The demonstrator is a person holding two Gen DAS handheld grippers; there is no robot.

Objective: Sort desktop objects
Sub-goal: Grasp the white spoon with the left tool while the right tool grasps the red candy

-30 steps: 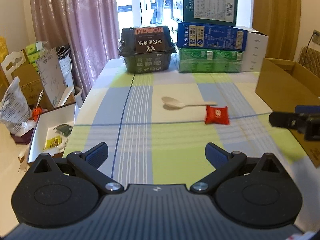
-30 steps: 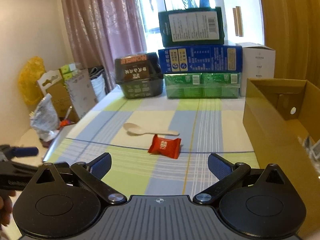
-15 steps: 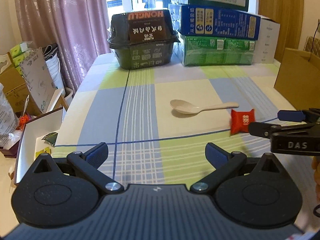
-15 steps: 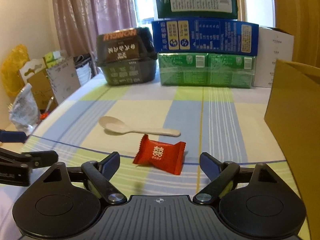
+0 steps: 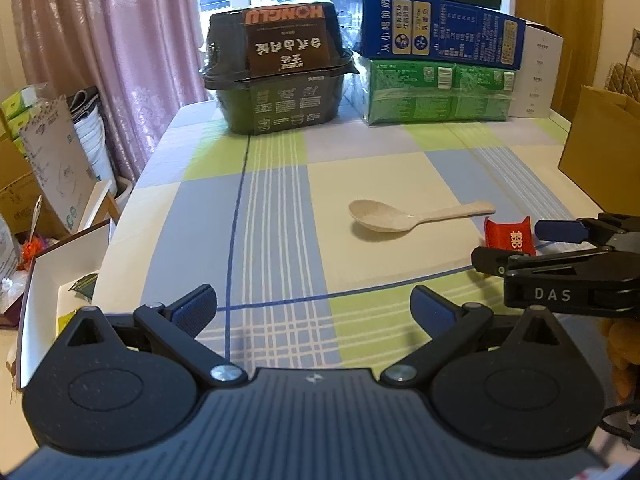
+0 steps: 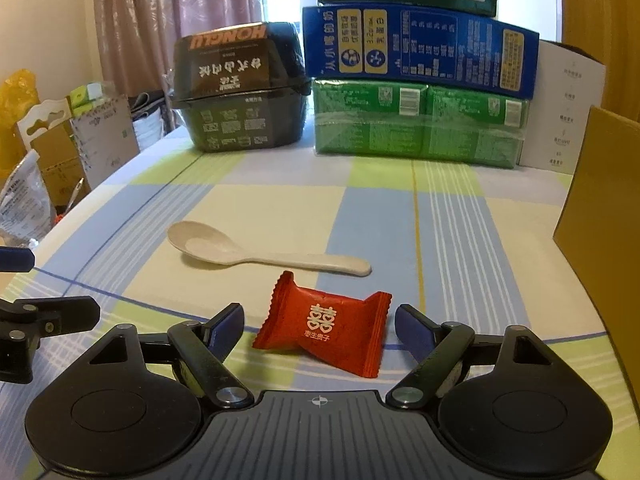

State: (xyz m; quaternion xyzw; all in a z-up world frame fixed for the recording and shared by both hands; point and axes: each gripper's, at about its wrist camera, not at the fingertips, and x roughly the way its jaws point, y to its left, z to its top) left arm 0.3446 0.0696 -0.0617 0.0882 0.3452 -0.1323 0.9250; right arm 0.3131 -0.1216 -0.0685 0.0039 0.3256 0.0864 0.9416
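Note:
A red candy packet lies on the checked tablecloth between the tips of my right gripper, which is open around it without touching. Just behind it rests a cream plastic spoon, bowl to the left. In the left wrist view the same spoon lies ahead, and the candy shows at the right, partly hidden by the right gripper. My left gripper hovers open over bare cloth, well short of the spoon.
A black food container and stacked blue and green cartons stand at the table's back. A brown cardboard box sits at the right edge. Off the left edge are a white tray and floor clutter.
Both grippers moved forward and lower toward the table. The right gripper closed in until the red candy sits between its open fingers. Spoon and candy have not moved.

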